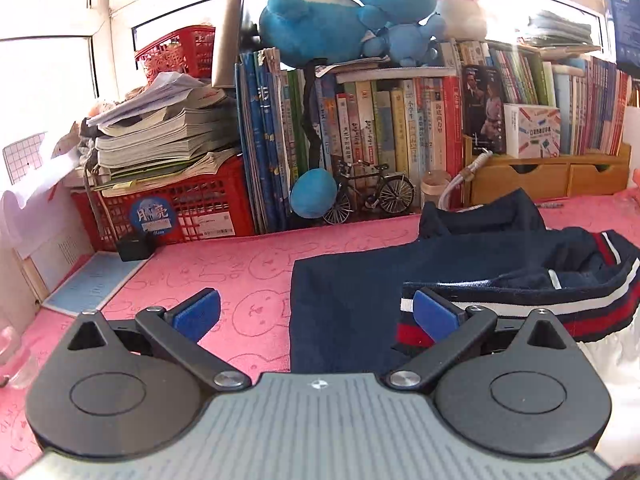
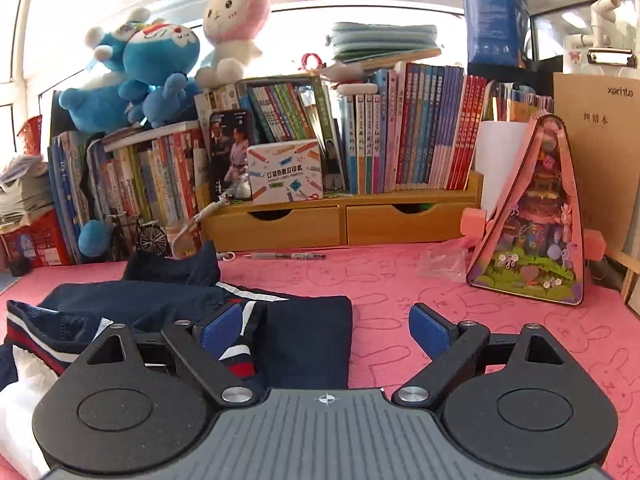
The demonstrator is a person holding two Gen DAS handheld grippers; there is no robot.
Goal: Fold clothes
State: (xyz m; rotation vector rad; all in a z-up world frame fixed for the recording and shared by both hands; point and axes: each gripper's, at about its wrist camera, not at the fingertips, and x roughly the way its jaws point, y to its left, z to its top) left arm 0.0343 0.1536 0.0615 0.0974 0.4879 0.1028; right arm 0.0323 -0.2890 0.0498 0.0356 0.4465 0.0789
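Navy knit garment with red-and-white striped ribbed hem: laid on pink rabbit-print table cloth, near edge of desk, partly folded; flat dark panel smoothed toward the near side, hem band and a rumpled sleeve or collar part heaped on the far side, presumably awaiting a further fold.

Left gripper: blue-padded jaws spread wide, nothing pinched; poised just above the left near portion of the garment, right pad over the striped hem, contact not discernible. Likely placed to take the next edge.

Right gripper: jaws spread wide, empty; left pad over the striped band, right pad over bare cloth beyond the garment's right edge. Straddling that edge suggests a release or a fresh grasp.

Background, far side: upright row of children's books on light wooden drawer shelf; blue plush toys on top; red plastic crate far left under stacked papers; pink triangular toy case far right. All well apart from the garment, leaving fold space free.
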